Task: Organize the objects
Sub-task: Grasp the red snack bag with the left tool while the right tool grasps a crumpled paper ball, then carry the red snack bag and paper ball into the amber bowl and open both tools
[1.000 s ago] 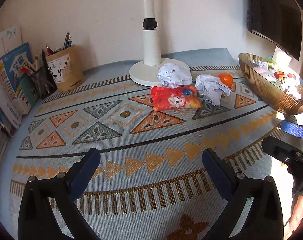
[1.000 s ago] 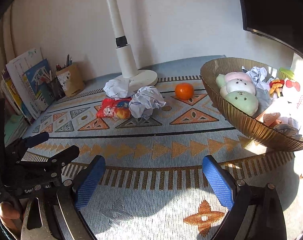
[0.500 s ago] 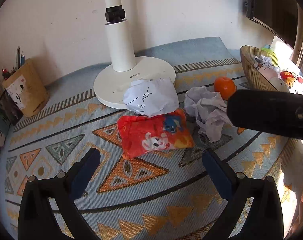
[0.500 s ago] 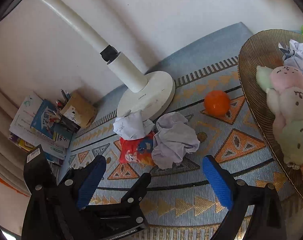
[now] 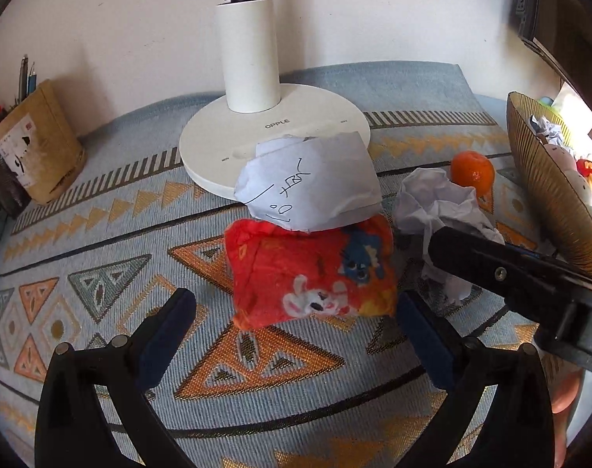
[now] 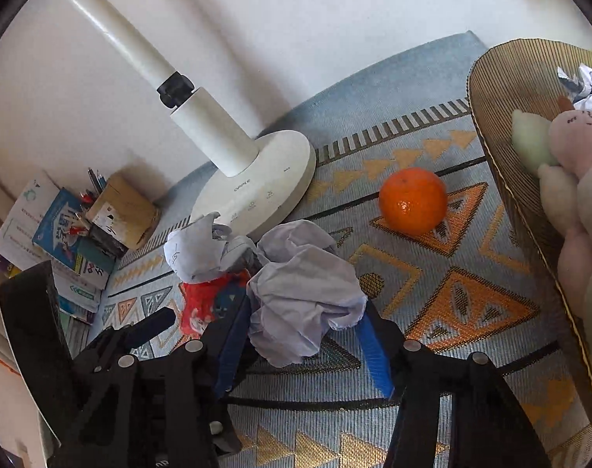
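A red snack packet lies on the patterned mat, with a crumpled paper with scribbles resting on its far edge. My left gripper is open, its fingers just short of the packet on either side. A second crumpled paper lies right of the packet. My right gripper has its blue pads on both sides of this paper, closing around it. An orange sits beyond, near the gold bowl.
A white lamp base stands behind the papers. The gold bowl at the right holds plush toys and crumpled paper. A cardboard pen holder and books stand at the far left by the wall.
Both grippers have moved forward and down. The left now frames the red packet. The right has narrowed its jaws around the second crumpled paper.
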A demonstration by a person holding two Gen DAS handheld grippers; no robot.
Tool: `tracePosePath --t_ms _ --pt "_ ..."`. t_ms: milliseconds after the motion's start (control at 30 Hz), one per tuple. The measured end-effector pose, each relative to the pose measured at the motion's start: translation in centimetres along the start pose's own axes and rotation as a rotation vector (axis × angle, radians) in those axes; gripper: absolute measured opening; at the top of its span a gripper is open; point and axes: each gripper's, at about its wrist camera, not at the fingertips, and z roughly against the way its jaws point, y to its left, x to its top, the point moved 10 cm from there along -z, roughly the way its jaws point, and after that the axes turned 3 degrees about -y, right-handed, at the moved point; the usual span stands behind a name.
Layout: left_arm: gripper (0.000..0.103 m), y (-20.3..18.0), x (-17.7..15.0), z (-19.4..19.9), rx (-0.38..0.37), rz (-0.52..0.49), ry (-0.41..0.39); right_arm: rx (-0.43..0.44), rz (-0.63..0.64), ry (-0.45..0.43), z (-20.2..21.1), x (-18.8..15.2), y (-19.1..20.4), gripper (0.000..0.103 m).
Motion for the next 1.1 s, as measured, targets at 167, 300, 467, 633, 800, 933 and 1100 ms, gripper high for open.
tracePosePath --t_ms 167,300,467,633,800,933,1100 --pt "0.103 5.3 -2.7 1.9 0.074 0.106 0.023 0.012 -0.027 -0.020 0.9 0.2 -0.7 0.047" --pt "0.101 11.3 -3.5 4.2 0.222 0.192 -0.023 0.003 -0.005 -0.029 1.2 0.2 -0.3 0.047" --pt "0.101 6.9 -1.9 4.9 -0.081 0.217 -0.044 -0.031 0.027 -0.040 1.2 0.2 -0.2 0.047" --pt "0.101 2.0 0.3 1.9 -0.167 0.191 -0.005 -0.026 0.010 -0.037 1.1 0.3 -0.7 0.047" --pt "0.094 0.4 1.1 0.4 -0.129 0.154 -0.016 -0.017 0.030 -0.021 0.5 0.1 -0.2 0.047" --pt "0.054 -0.4 1.3 0.5 -0.099 0.086 -0.036 -0.036 0.102 -0.044 0.3 0.3 0.9 0.047" --pt "0.035 0.4 0.2 2.5 -0.130 0.097 -0.045 0.001 0.124 -0.068 0.9 0.3 1.5 0.029"
